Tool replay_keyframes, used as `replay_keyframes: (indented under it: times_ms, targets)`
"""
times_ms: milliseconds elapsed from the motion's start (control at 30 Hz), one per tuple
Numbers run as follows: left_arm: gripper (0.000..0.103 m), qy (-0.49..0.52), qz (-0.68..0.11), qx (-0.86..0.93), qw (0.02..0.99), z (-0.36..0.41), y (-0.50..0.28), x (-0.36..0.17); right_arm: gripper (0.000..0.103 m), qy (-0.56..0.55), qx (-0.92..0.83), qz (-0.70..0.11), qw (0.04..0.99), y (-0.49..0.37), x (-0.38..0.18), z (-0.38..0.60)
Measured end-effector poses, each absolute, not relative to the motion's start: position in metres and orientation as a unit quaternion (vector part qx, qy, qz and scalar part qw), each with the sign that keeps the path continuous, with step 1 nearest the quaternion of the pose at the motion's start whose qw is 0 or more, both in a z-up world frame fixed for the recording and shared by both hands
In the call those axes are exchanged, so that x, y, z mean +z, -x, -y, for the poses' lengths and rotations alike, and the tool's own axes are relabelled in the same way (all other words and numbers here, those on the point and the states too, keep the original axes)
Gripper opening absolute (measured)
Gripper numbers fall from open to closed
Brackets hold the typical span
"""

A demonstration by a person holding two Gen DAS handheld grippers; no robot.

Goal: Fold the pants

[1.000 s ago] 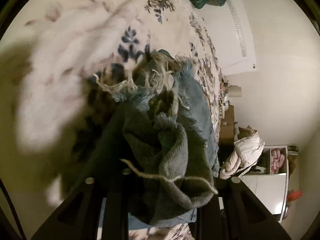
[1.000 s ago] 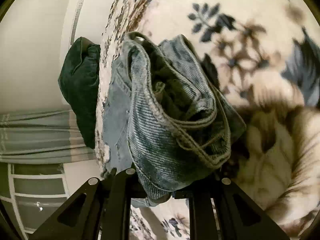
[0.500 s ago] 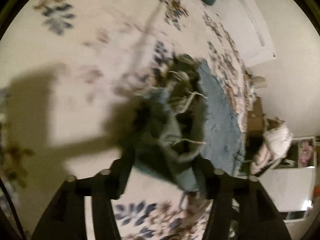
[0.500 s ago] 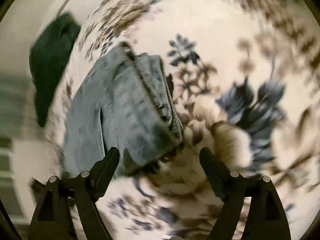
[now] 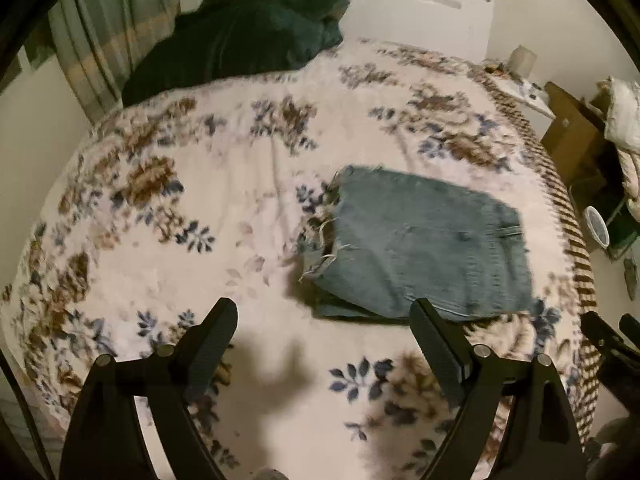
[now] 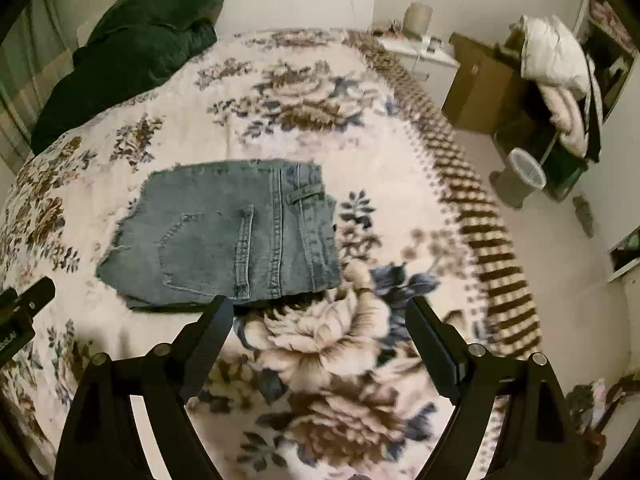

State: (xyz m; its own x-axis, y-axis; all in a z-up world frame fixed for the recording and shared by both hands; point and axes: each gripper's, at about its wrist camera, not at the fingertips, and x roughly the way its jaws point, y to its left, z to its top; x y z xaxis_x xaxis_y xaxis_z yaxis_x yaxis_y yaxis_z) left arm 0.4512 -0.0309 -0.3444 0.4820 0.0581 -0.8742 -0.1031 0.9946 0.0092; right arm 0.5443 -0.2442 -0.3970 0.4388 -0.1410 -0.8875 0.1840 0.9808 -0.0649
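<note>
Blanket (image 5: 248,200), cream with brown and blue flowers, covers the bed and fills most of both views; everything here is placed against it. At its far corner a dark green pillow (image 6: 128,60) lies on it, with a striped curtain (image 5: 100,52) behind. Off its striped side edge stand a brown cardboard box (image 6: 480,88) and a heap of white bedding (image 6: 556,64).

On the blanket's middle the pants (image 6: 224,240), blue denim, lie folded into a flat rectangular stack, frayed hems (image 5: 326,232) at one end, waistband and back pocket on top.

The left gripper (image 5: 324,344) hangs above the blanket's near part, jaws spread wide and holding nothing, the pants just beyond its right fingertip. The right gripper (image 6: 320,336) is likewise spread and empty, the pants just past its left fingertip, over a large flower.
</note>
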Motion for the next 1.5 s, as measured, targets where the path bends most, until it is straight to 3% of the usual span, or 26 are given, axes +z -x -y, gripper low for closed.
replay_keyframes:
  times_ms: [100, 167, 567, 767, 1200, 1500]
  targets:
    - [0.093, 0.021, -0.496, 0.044, 0.867, 0.039, -0.429, -0.309, 0.094, -0.017, -0.094, -0.510, 0.855, -0.518, -0.359, 0.244]
    - [0.102, 0.015, -0.487, 0.047, 0.872, 0.045, -0.411, -0.281, 0.095, -0.013, -0.092, -0.499, 0.862, -0.496, -0.330, 0.247]
    - [0.102, -0.001, -0.404, 0.035, 0.914, 0.074, -0.260, -0.105, 0.095, 0.017, -0.070, -0.418, 0.905, -0.325, -0.139, 0.243]
    - [0.102, -0.005, -0.381, 0.032, 0.924, 0.065, -0.198, -0.047, 0.096, 0.008, -0.062, -0.390, 0.919, -0.240, -0.050, 0.232]
    - [0.102, 0.000, -0.348, 0.038, 0.937, 0.045, -0.106, 0.022, 0.096, 0.001, -0.039, -0.345, 0.938, -0.090, 0.068, 0.200]
    - [0.102, 0.001, -0.336, 0.037, 0.941, 0.046, -0.082, 0.030, 0.096, 0.001, -0.036, -0.339, 0.940, -0.056, 0.091, 0.195]
